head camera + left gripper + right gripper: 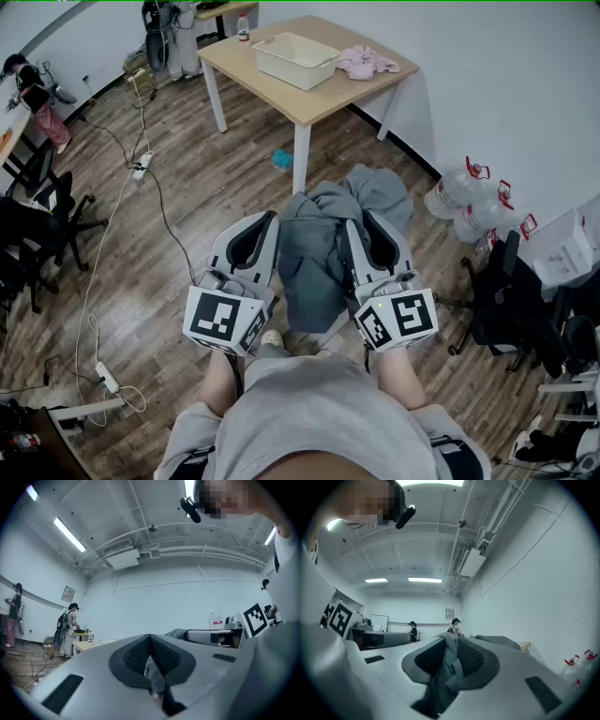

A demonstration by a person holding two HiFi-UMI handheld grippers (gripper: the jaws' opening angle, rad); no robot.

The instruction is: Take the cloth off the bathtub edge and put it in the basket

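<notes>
Open-plan workroom, part office and part lab. The landmark is a light wooden table (246, 56) on white legs, standing near a plain white wall and carrying a white basket (296, 59). Wood-look plank flooring surrounds the table. To its left, long cables (106, 246) and power strips (108, 377) trail across the floor. Black office chairs (42, 220) stand further left. Large water jugs (461, 199) sit against the wall to the table's right. Above, the ceiling is bare, with exposed pipes (206, 551), strip lights (69, 534) and a hanging air-conditioning unit (123, 557). A person wearing a backpack (69, 627) stands near the table.
</notes>
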